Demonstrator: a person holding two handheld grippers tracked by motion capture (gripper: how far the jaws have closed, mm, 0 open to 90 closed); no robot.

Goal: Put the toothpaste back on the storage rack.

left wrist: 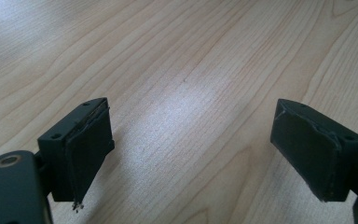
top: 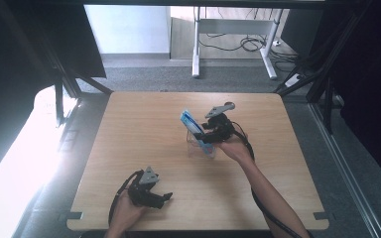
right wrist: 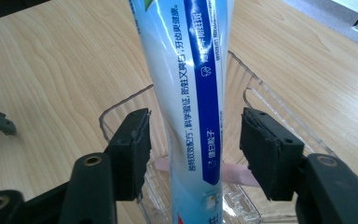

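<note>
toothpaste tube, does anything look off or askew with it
Yes: the toothpaste tube stands tilted in the clear holder, its top leaning away rather than upright. The right gripper has its jaws on either side of it with gaps showing, so nothing steadies it. Its left pad looks frayed at the edge.

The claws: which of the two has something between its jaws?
The right claw, out at mid-table: a blue-and-white tube stands between its jaws, over a clear plastic container. The pads stand off it. The left claw gapes over bare wood.
</note>
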